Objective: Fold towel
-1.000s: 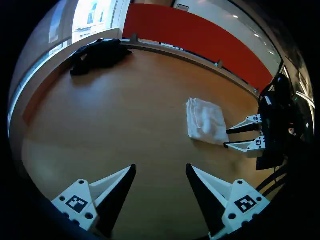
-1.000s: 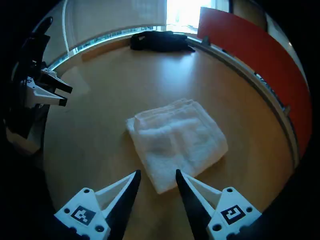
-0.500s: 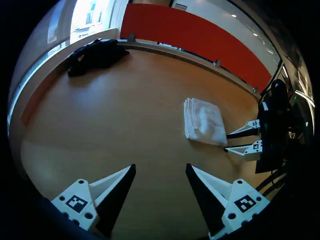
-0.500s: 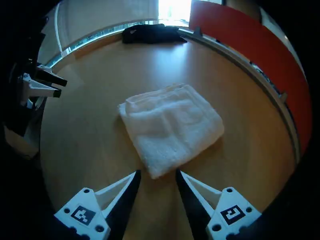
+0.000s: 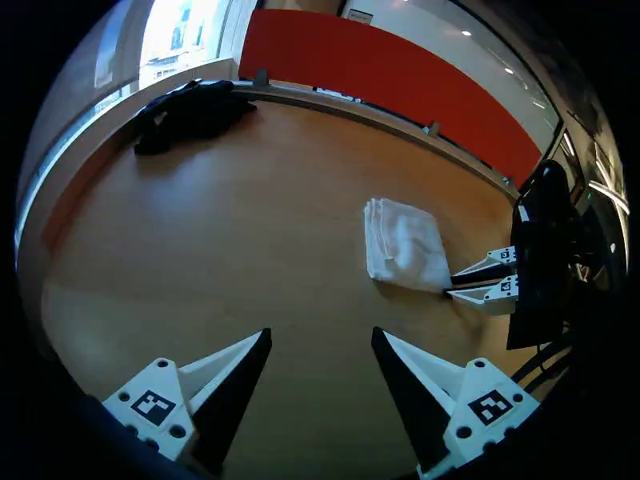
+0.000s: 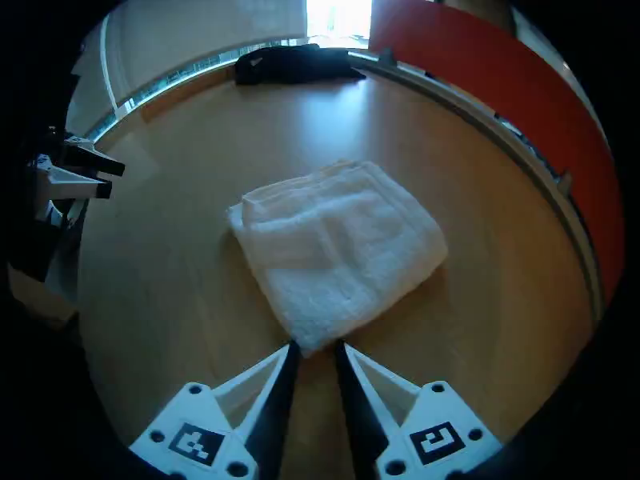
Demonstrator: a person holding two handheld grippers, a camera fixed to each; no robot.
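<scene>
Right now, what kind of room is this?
Probably an office or meeting room: a wide wooden table with a red divider panel along its edge, and a big window beside it.

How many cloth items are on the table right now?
2. A white folded towel lies centrally, its near corner at the tips of the right gripper; a dark garment lies bunched at the far edge by the window. None looks hidden.
</scene>
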